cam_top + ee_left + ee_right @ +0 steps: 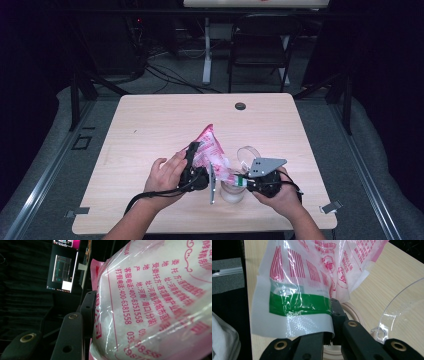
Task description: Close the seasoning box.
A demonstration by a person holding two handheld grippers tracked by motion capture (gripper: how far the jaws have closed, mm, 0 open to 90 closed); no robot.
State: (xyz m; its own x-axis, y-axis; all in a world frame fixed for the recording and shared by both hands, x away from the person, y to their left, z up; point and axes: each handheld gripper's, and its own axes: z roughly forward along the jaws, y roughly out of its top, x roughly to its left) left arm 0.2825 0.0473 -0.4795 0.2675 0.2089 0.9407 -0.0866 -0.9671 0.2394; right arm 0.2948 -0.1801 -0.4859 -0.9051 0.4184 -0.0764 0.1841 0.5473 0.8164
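A pink-and-white printed plastic bag [209, 149] [150, 302] [307, 277] of white powder is held tilted over the table's front middle. My left gripper [197, 154] is shut on the bag's body, with one black finger [86, 310] pressed against its side. The other finger is hidden behind the bag. My right gripper [239, 181] [329, 315] is shut on the bag's flat, green-striped end. Under that end stands a round pale container [232, 194] [352, 308]. Beside the container a clear plastic lid [247, 152] [402, 307] stands up.
The wooden table [150, 130] has a black grommet [240, 106] near its far edge. Behind it stand a dark folding chair [260, 45] and a white desk leg [206, 50]. A lit monitor [62, 272] hangs in the dark background.
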